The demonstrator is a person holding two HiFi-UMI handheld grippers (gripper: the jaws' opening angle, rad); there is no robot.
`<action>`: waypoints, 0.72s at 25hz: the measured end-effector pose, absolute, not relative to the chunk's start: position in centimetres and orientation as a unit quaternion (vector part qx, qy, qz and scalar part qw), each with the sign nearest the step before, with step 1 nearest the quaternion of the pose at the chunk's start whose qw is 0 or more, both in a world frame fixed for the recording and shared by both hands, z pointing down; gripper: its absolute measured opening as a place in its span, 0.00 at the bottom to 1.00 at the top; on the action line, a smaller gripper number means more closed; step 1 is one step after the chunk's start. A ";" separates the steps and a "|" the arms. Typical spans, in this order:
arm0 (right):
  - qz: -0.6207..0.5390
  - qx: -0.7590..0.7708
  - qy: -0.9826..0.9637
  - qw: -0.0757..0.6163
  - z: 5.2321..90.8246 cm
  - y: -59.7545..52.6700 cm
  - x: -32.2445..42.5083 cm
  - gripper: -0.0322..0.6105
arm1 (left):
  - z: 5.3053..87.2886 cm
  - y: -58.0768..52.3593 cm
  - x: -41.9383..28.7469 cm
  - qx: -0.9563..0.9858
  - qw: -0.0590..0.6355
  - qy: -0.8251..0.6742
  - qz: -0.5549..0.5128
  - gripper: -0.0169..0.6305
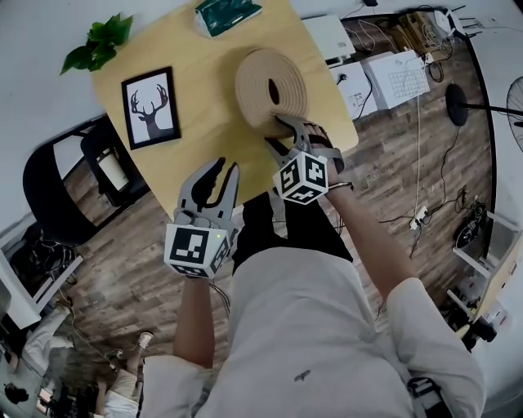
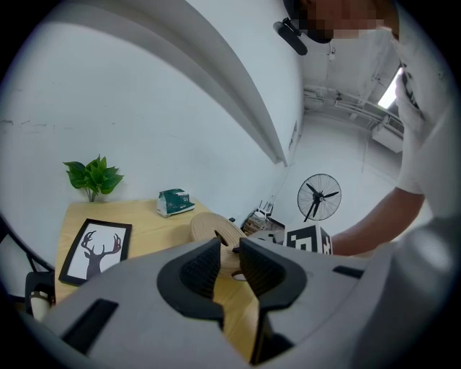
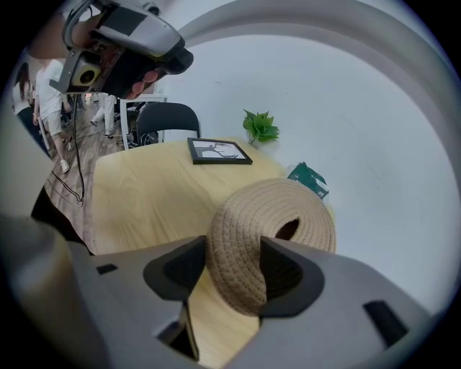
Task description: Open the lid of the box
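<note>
1. Right gripper view: the right gripper [image 3: 234,270] grasps the near rim of the woven lid [image 3: 277,209], which is tilted on the bench [image 3: 144,194].
2. The deer picture [image 1: 151,106] lies at the lid's 9 o'clock.
3. The left gripper [image 1: 219,175], at the lid's 7 o'clock, is released, its jaws narrowly apart and empty.

One wooden table [image 1: 204,69] is carrying four things, one of each kind: one woven round box [image 1: 270,86], one framed deer picture [image 1: 151,106], one leafy green plant [image 1: 98,42] and one green packet [image 1: 225,15]. Two hand-held grippers are showing, the left gripper [image 1: 226,167] and the right gripper [image 1: 276,132], bearing two marker cubes [image 1: 196,249], one apiece. One black chair [image 1: 57,192] and one pedestal fan [image 2: 318,196] are standing on the floor
</note>
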State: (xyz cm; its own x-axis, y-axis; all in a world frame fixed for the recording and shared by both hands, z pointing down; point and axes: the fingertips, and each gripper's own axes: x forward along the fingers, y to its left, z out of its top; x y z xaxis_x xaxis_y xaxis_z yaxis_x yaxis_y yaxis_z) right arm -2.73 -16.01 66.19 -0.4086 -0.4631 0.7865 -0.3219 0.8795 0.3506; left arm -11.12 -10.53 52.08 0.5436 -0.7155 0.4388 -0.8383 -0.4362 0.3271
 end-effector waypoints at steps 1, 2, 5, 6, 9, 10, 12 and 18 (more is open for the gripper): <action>-0.069 0.235 -0.837 0.489 66.1 -16.0 -2.8 0.41 | 52.0 -10.5 -11.1 0.839 0.259 -0.463 0.118 0.14; -0.067 0.235 -0.839 0.486 65.9 -16.0 -2.8 0.41 | 52.0 -10.5 -11.2 0.839 0.259 -0.464 0.117 0.14; -0.060 0.238 -0.844 0.477 65.4 -15.9 -3.0 0.38 | 51.8 -10.4 -11.3 0.839 0.257 -0.466 0.115 0.14; -0.058 0.240 -0.845 0.474 65.2 -15.9 -3.0 0.38 | 51.7 -10.4 -11.3 0.839 0.257 -0.466 0.115 0.14; -0.058 0.242 -0.847 0.470 64.8 -15.7 -3.0 0.36 | 51.4 -10.4 -11.3 0.839 0.254 -0.468 0.113 0.14; -0.060 0.242 -0.847 0.469 64.6 -15.7 -3.0 0.35 | 51.4 -10.4 -11.4 0.839 0.253 -0.468 0.113 0.14; -0.064 0.244 -0.848 0.467 64.2 -15.6 -3.1 0.33 | 51.1 -10.3 -11.4 0.839 0.252 -0.469 0.112 0.14; -0.073 0.251 -0.849 0.458 63.0 -15.3 -3.2 0.29 | 50.1 -10.2 -11.6 0.841 0.244 -0.471 0.108 0.14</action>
